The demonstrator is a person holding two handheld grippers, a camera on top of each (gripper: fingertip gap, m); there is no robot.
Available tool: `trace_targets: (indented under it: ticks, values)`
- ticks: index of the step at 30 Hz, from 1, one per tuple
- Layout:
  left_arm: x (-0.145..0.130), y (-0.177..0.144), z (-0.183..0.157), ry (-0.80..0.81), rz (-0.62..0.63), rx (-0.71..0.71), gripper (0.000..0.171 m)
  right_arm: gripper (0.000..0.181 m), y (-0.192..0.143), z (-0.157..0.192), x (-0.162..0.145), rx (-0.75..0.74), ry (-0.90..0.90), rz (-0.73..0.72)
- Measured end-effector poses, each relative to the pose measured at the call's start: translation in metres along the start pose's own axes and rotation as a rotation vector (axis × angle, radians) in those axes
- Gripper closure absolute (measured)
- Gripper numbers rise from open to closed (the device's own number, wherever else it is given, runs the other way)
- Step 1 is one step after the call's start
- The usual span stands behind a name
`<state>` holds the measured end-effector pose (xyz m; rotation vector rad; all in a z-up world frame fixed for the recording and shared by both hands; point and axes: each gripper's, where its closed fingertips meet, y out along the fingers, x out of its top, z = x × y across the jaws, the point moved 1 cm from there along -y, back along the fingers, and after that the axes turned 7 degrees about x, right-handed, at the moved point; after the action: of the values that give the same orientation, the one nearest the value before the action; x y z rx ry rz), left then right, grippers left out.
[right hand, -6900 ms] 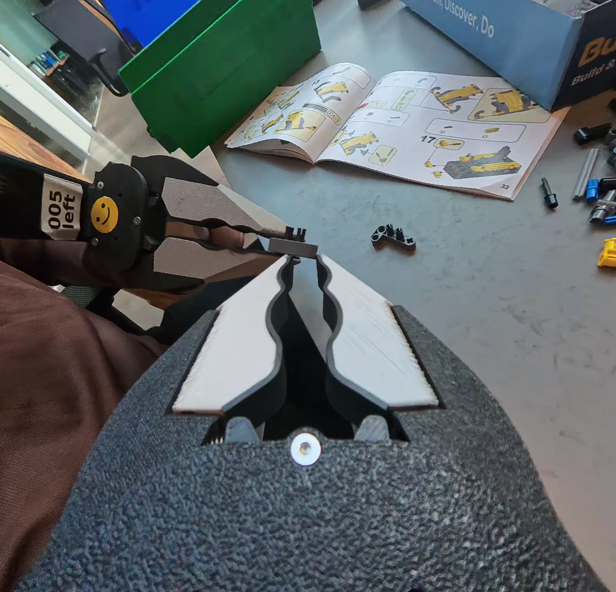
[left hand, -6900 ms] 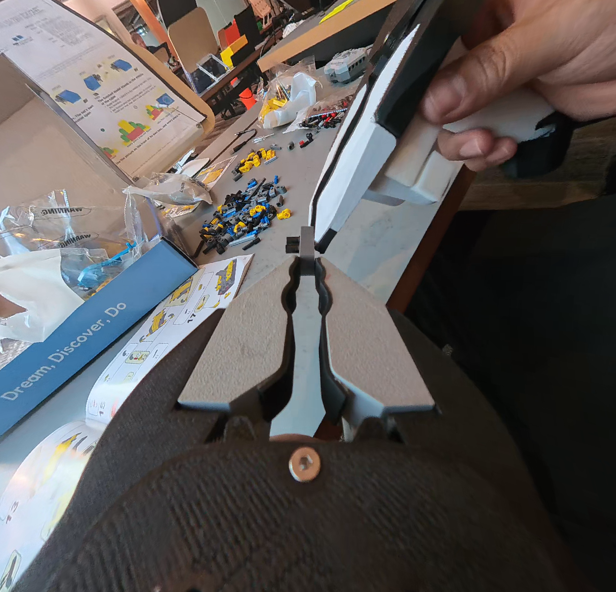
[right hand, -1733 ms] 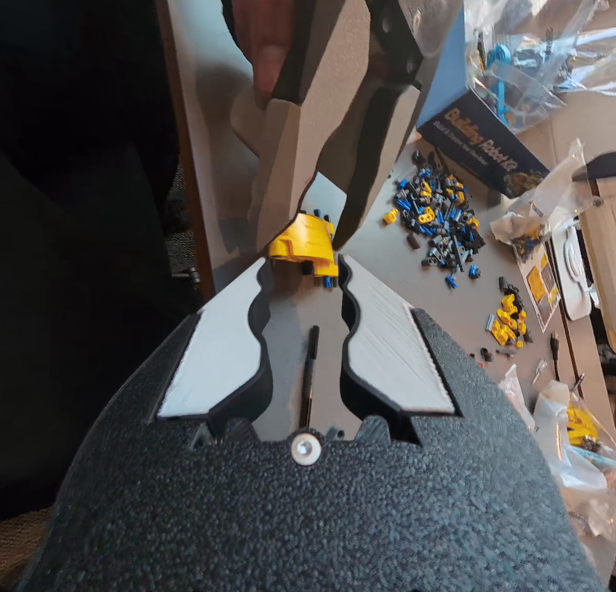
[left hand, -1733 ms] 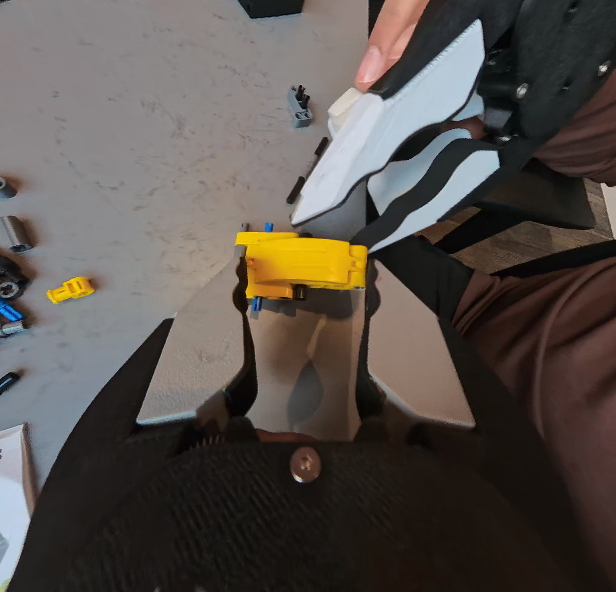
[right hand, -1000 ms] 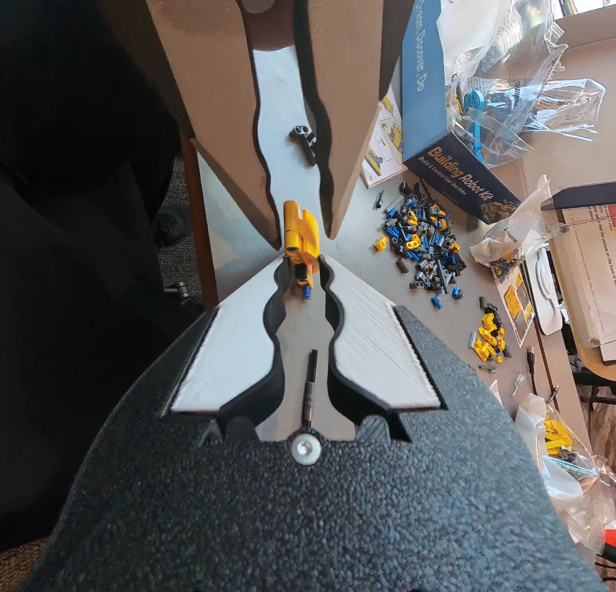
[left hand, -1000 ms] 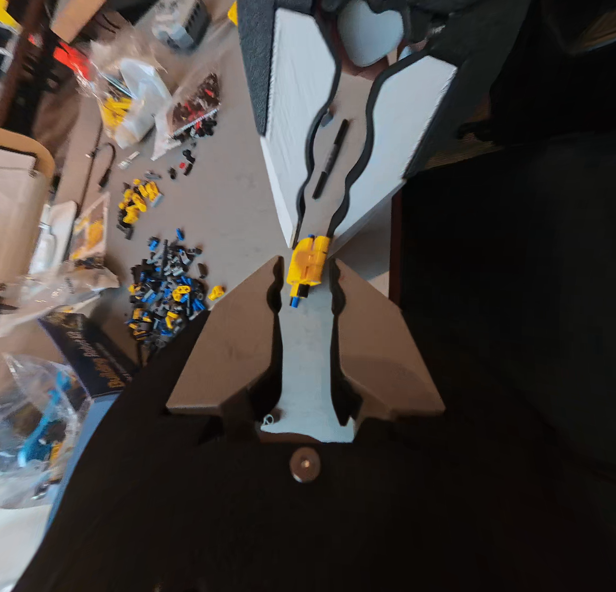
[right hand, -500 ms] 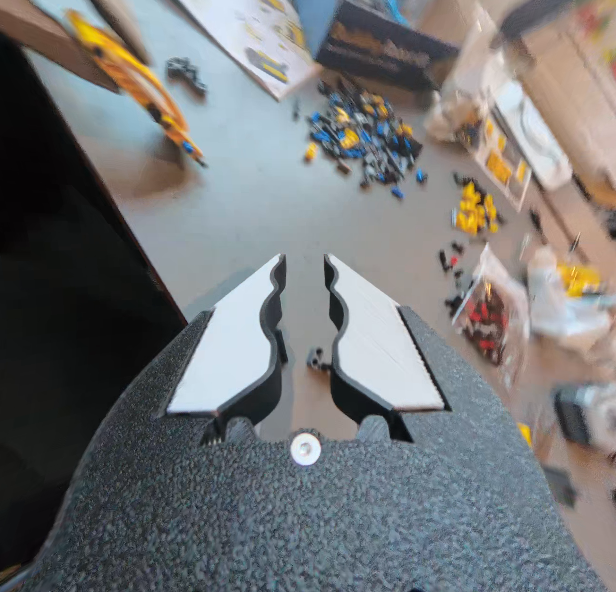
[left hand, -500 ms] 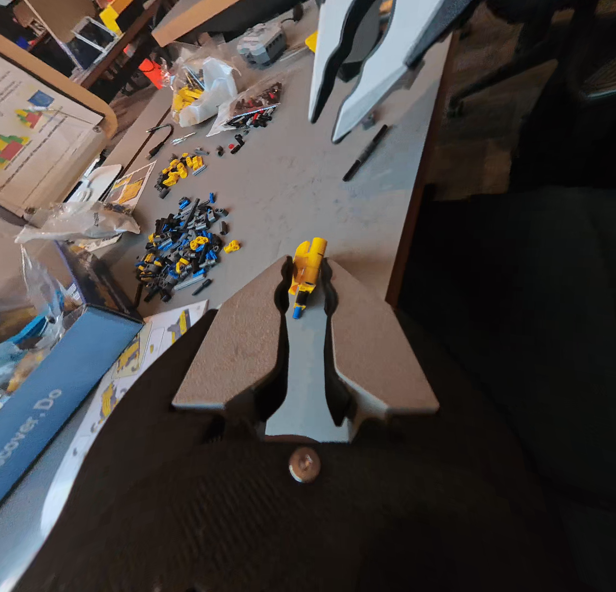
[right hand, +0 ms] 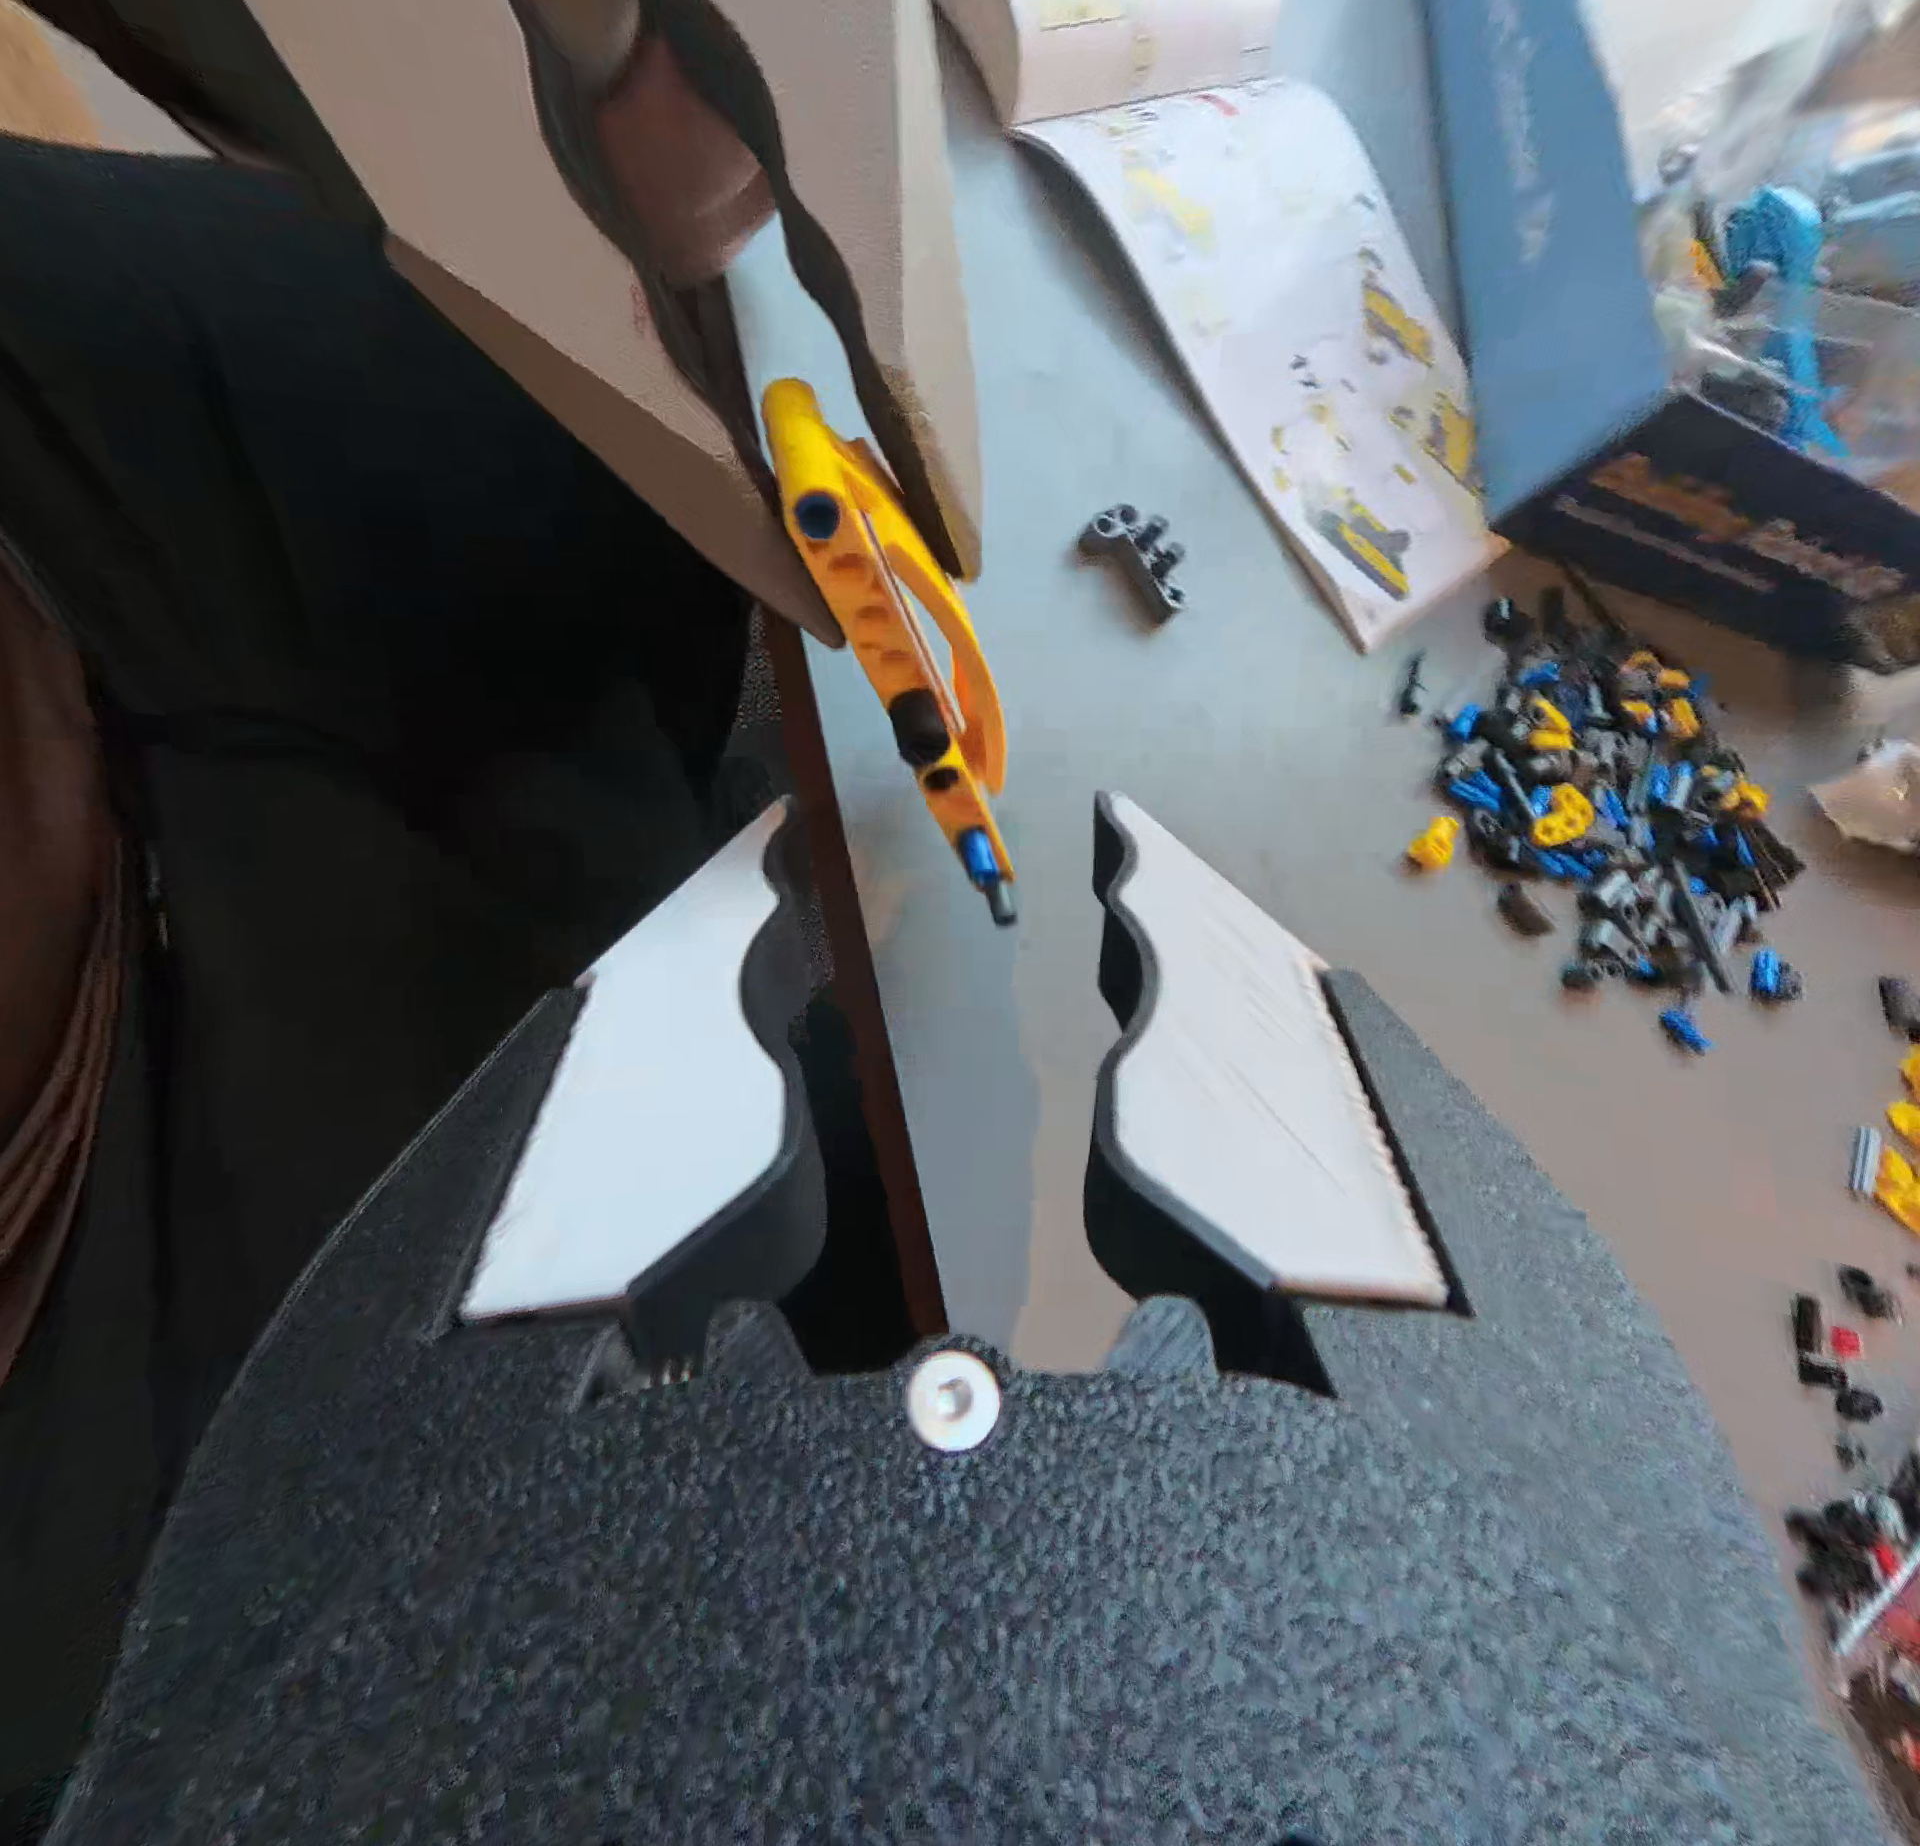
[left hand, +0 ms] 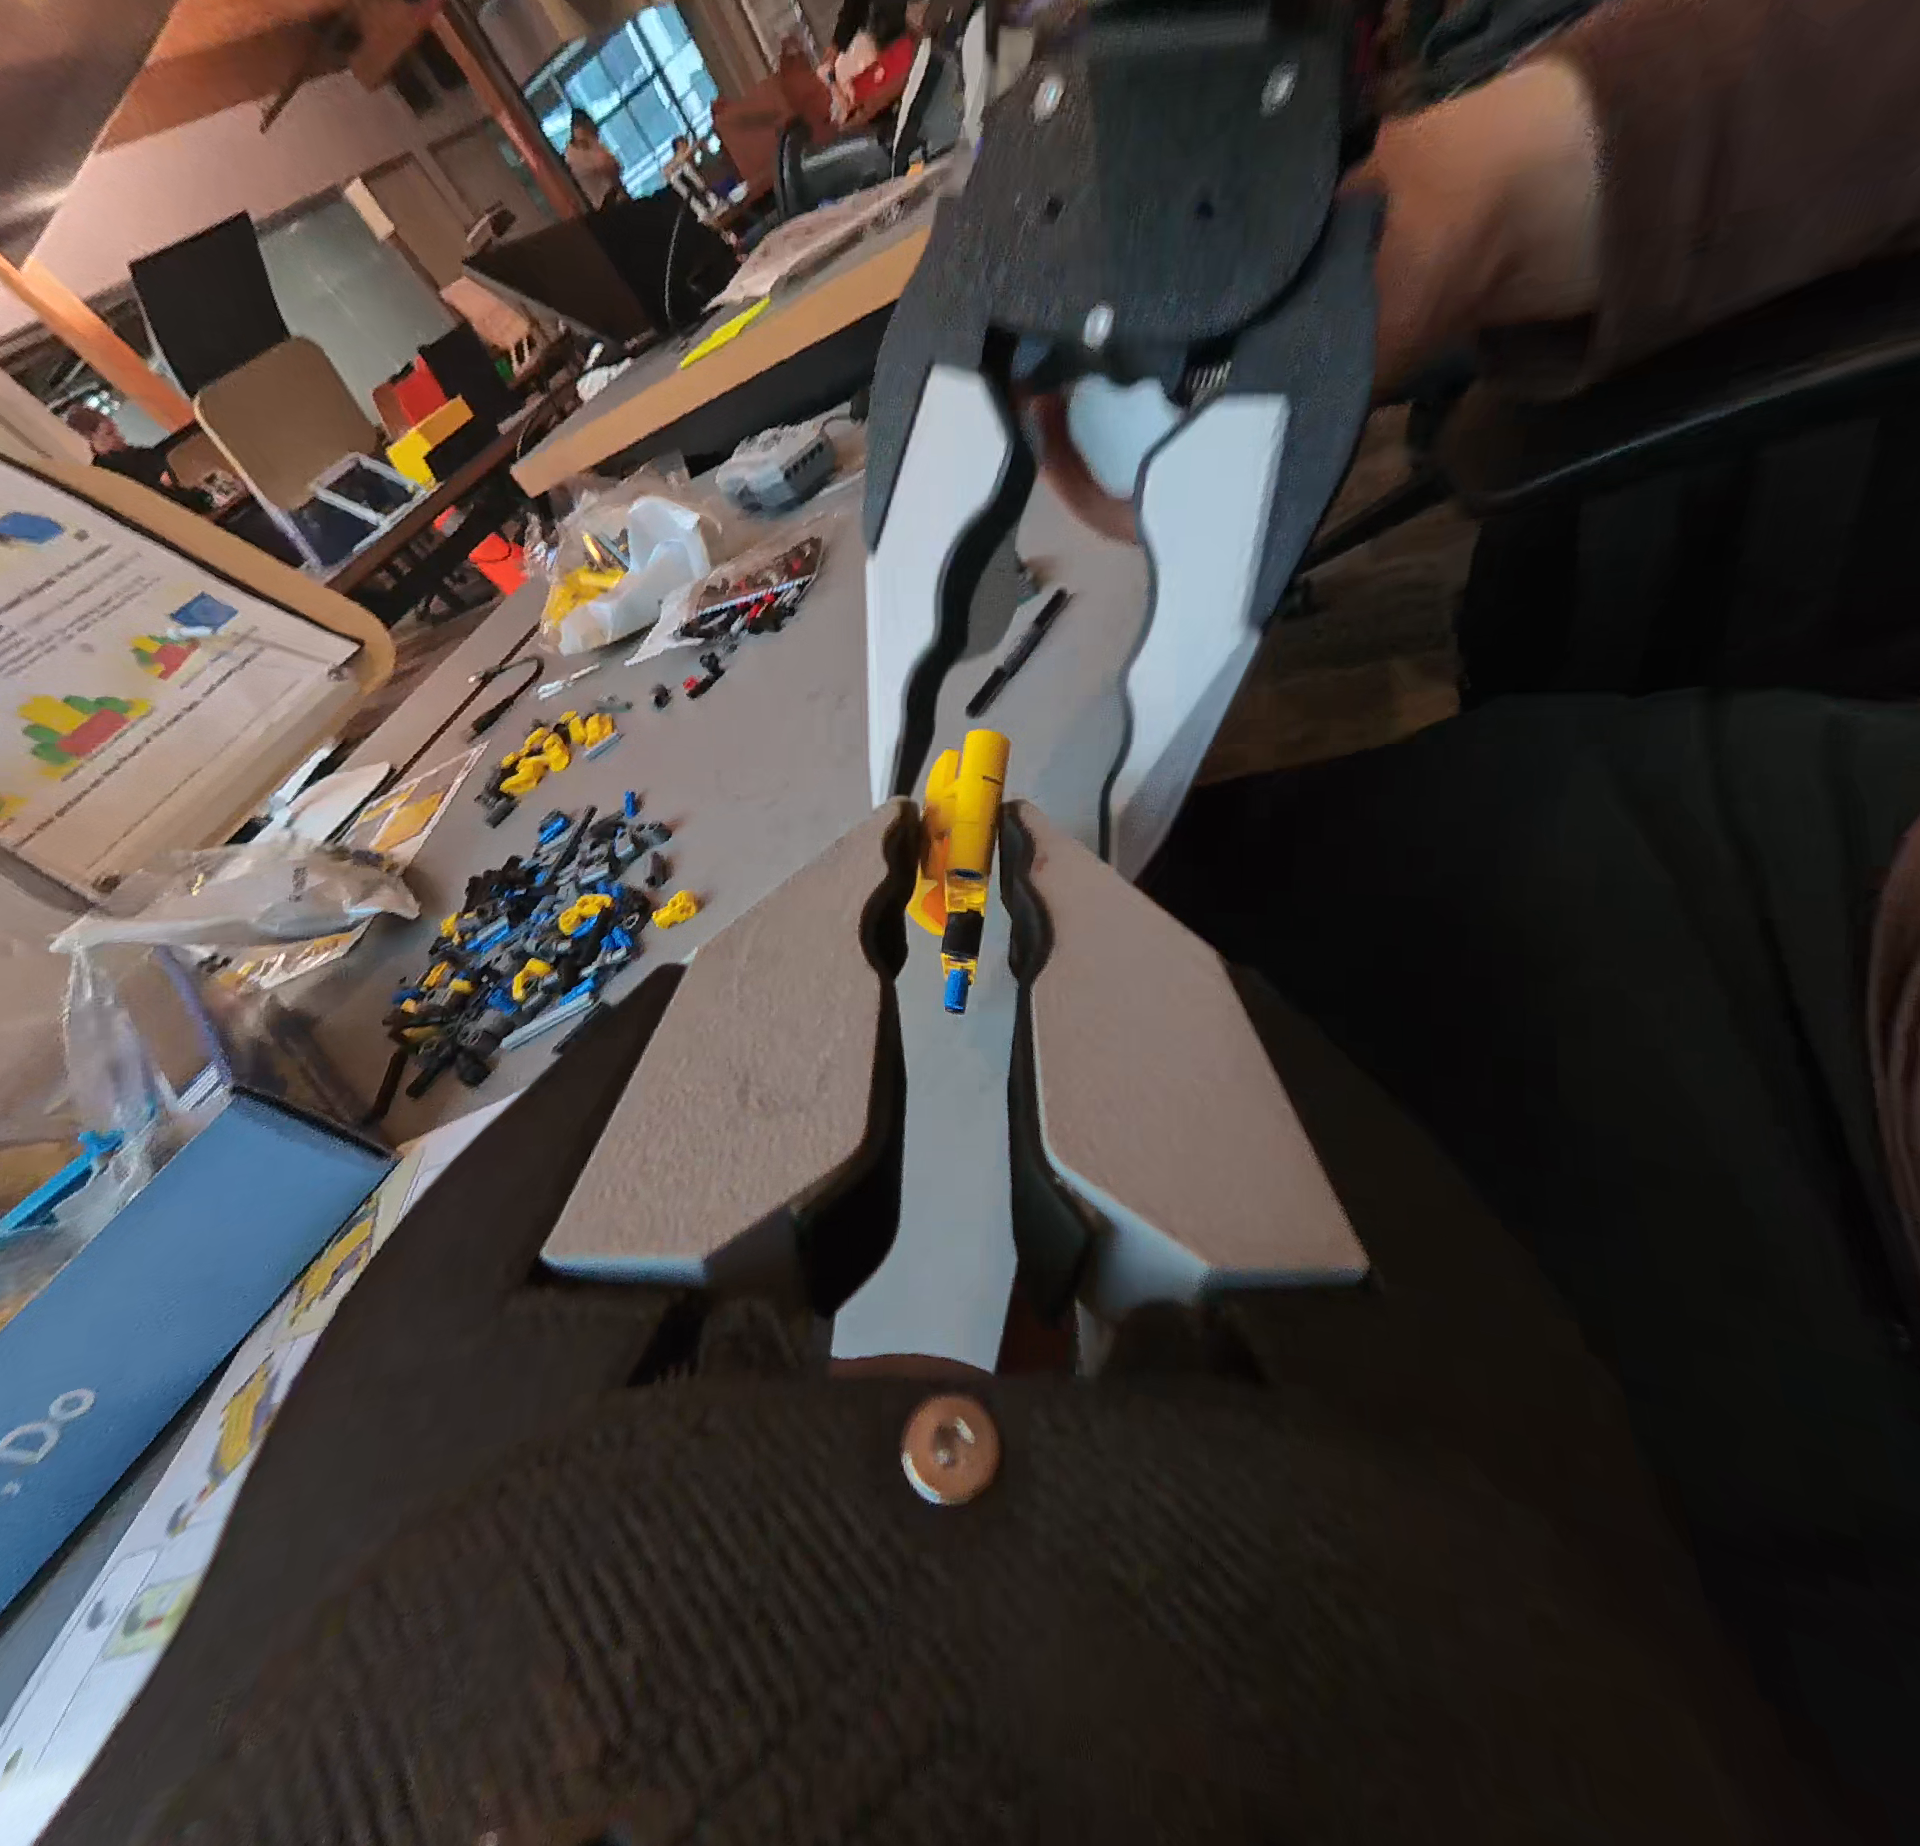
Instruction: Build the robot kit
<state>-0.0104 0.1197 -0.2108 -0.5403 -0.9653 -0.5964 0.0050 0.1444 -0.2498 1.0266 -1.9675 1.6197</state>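
My left gripper [left hand: 954,825] is shut on a small yellow brick assembly [left hand: 966,809] with blue and black pins at its lower end, held above the grey table [left hand: 790,757] near its right edge. My right gripper [right hand: 945,807] is open and empty, and faces the left one tip to tip. In the right wrist view the yellow assembly [right hand: 883,633] hangs from the left gripper [right hand: 899,601], its pinned end just beyond my open white fingertips [right hand: 1122,830]. In the left wrist view the right gripper [left hand: 1008,830] reaches down from above, its fingers either side of the assembly's top.
A pile of small blue, black and yellow parts [right hand: 1621,840] lies on the table, with an open instruction booklet [right hand: 1278,321], a blue box [right hand: 1538,238] and a loose dark grey piece [right hand: 1138,560]. Plastic bags [left hand: 644,570] and a black rod [left hand: 1018,648] lie farther back. One gripper's finger ends stand about 5 cm off the other's.
The right gripper has swung back from the far table to face the left gripper and has opened wider. The left gripper still holds the yellow assembly.
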Motion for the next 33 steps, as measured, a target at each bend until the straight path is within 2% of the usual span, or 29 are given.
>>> trace_targets:
  ticks: [3, 4, 11, 15, 20, 26, 33]
  values:
    - [0.002, -0.005, 0.0, -0.009, -0.02, -0.004, 0.16, 0.168, 0.01, -0.002, 0.006, -0.019, -0.08, 0.007]
    - [-0.001, -0.006, 0.001, -0.016, -0.002, -0.004, 0.16, 0.169, 0.008, -0.006, 0.006, -0.047, -0.1, 0.012]
    - [-0.034, 0.002, 0.01, -0.07, 0.21, 0.028, 0.161, 0.165, -0.002, -0.019, -0.001, -0.105, -0.058, 0.043]
    - [-0.061, 0.01, 0.006, -0.113, 0.405, 0.02, 0.16, 0.162, 0.002, -0.029, -0.007, -0.097, 0.016, 0.049]
    - [-0.063, 0.013, 0.007, -0.243, 0.436, 0.006, 0.161, 0.161, 0.002, -0.035, -0.008, -0.066, 0.081, 0.01]
    - [-0.068, 0.014, 0.003, -0.201, 0.466, 0.014, 0.161, 0.162, 0.001, -0.036, -0.01, -0.062, 0.1, -0.006]
    - [-0.068, 0.013, 0.003, -0.238, 0.459, 0.009, 0.16, 0.161, 0.001, -0.038, -0.013, -0.069, 0.109, -0.002]
